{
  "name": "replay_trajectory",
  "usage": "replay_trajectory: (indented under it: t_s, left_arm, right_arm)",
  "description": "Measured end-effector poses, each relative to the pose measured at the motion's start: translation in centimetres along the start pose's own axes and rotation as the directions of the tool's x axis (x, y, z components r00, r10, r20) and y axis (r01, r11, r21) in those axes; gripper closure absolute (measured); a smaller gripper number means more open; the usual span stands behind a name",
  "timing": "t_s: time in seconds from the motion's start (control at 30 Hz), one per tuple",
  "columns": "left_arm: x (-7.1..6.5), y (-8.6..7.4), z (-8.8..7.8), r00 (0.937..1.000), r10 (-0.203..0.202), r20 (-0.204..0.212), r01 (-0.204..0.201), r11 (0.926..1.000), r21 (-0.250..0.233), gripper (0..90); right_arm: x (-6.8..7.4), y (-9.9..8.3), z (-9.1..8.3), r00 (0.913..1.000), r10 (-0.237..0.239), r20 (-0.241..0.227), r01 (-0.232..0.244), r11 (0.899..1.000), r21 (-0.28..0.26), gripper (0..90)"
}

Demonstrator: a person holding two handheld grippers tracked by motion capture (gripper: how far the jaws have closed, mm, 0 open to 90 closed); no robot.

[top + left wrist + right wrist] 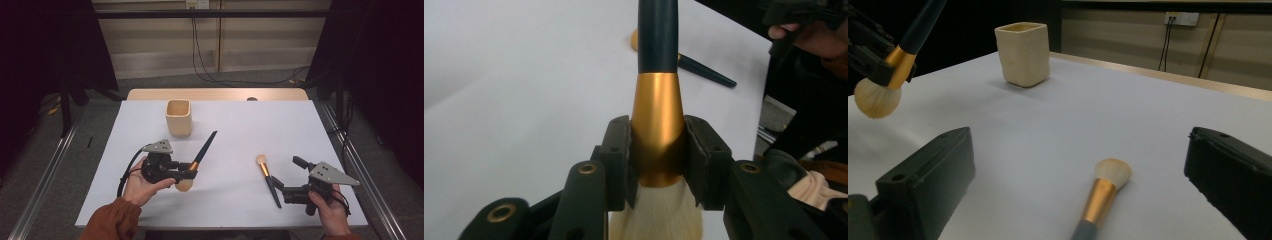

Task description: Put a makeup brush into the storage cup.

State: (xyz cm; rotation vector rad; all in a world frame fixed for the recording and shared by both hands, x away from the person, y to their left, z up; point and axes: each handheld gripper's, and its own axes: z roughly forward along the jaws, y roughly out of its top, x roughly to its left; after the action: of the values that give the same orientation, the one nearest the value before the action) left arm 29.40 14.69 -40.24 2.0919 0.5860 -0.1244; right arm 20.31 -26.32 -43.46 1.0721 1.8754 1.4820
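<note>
My left gripper (189, 174) is shut on the gold ferrule of a large makeup brush (202, 152), dark handle pointing up and away, cream bristles low. In the left gripper view both pads clamp the gold ferrule (659, 130), bristles below. A second, smaller makeup brush (268, 180) lies flat on the white table (280, 130), bristle head toward the far side. My right gripper (278, 191) stands open near that brush's handle end; in the right gripper view the small brush (1103, 197) lies between the wide-apart jaws, untouched. A cream square cup (178, 117) stands upright at the back left.
The white table has a wooden strip (215, 94) along its far edge. Metal rails (360, 165) run beside the table on both sides. Cables (210, 75) lie on the floor beyond. The cup (1023, 53) stands apart from both brushes.
</note>
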Motion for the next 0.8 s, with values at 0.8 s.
replay_trajectory:
  t_s: [0.8]
  left_arm:
    - [-2.7, 2.1, 2.3, 0.9859, 0.155, 0.063, -0.165, 0.9617, 0.219, 65.2]
  right_arm:
    - [3.2, 2.2, 4.5, 0.9458, -0.092, -0.311, 0.132, 0.985, 0.112, 0.9]
